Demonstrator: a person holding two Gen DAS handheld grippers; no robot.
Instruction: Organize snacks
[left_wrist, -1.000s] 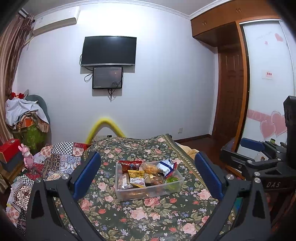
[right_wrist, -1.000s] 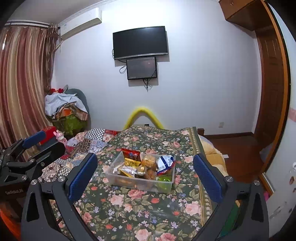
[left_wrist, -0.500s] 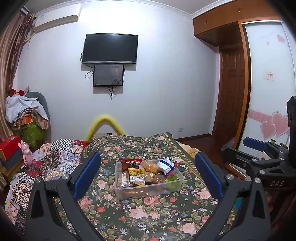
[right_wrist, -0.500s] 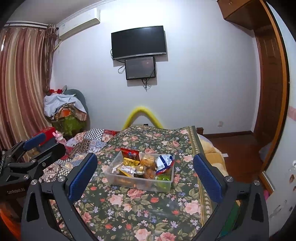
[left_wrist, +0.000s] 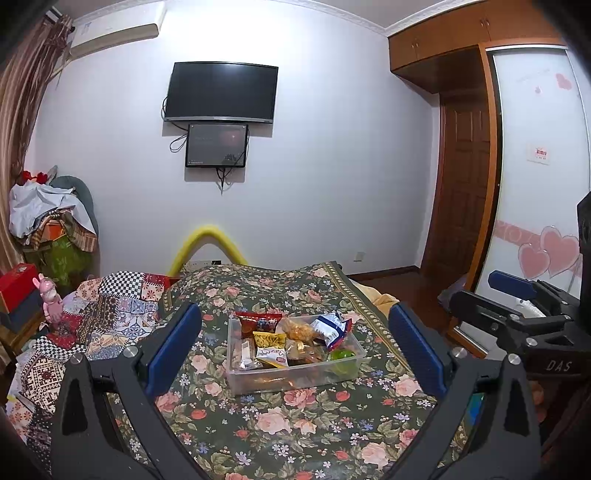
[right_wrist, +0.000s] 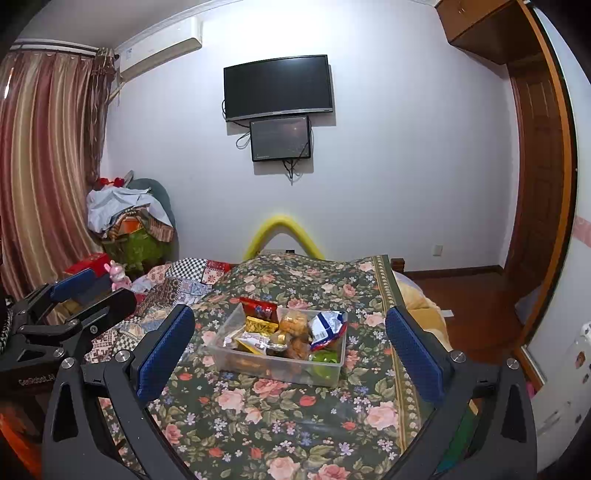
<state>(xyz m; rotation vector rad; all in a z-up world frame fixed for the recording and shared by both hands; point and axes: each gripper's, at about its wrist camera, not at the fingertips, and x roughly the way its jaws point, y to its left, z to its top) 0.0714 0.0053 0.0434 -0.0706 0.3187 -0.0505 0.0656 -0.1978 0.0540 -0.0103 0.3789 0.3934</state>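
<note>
A clear plastic bin (left_wrist: 295, 380) (right_wrist: 258, 363) full of mixed snacks stands on the floral cloth. Inside lie a red packet (left_wrist: 260, 321) (right_wrist: 258, 308), a yellow packet (left_wrist: 269, 338), a blue-and-white bag (left_wrist: 330, 328) (right_wrist: 327, 326) and a green item (left_wrist: 341, 356). My left gripper (left_wrist: 295, 350) is open and empty, held back from the bin, which shows between its blue pads (left_wrist: 173, 347). My right gripper (right_wrist: 290, 350) is also open and empty, at a similar distance. Each gripper shows at the side of the other's view: the right one (left_wrist: 517, 295) and the left one (right_wrist: 77, 291).
The floral cloth (left_wrist: 295, 424) covers a table or bed; a patchwork quilt (left_wrist: 92, 317) lies to its left. A yellow curved tube (left_wrist: 207, 240) rises behind. A pile of clothes (left_wrist: 48, 218), red box (left_wrist: 14, 284) and pink toy (left_wrist: 50, 299) sit at left. A wardrobe door (left_wrist: 528, 184) stands right.
Both views have tilted up slightly, so the bin sits a little lower relative to the room. Both grippers stay open; nothing in the bin has moved.
</note>
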